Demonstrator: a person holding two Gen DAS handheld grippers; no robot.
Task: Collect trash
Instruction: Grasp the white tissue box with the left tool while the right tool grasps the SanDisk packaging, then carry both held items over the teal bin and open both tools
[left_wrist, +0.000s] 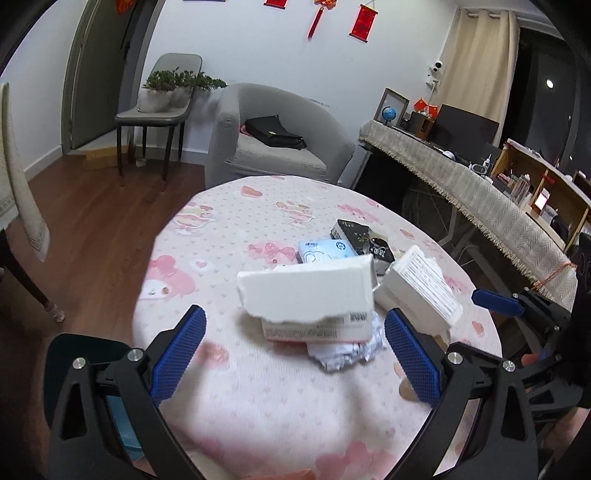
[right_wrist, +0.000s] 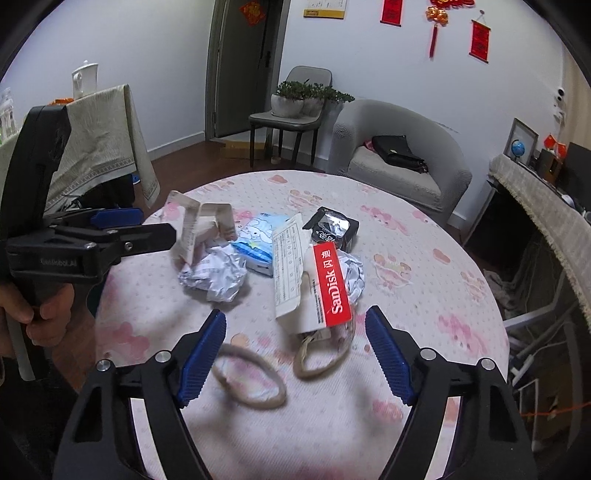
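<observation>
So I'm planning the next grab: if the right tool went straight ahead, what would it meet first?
Probably the red SanDisk package, lying dead ahead between the open fingers of the right tool; depth is uncertain.

You have two grippers in play: the left gripper (left_wrist: 295, 354) and the right gripper (right_wrist: 297, 354). On the round table (right_wrist: 424, 266) you can count two torn white boxes (left_wrist: 306, 291) (left_wrist: 421, 288), two crumpled paper balls (right_wrist: 214, 275) (right_wrist: 352, 275), one blue tissue pack (right_wrist: 260, 240), one black foil wrapper (right_wrist: 332, 227), one red SanDisk card (right_wrist: 332, 284) and two beige hair ties (right_wrist: 251, 376) (right_wrist: 321, 354). Behind it you see one grey armchair (right_wrist: 399, 147) and one chair with plants (right_wrist: 291, 107).
</observation>
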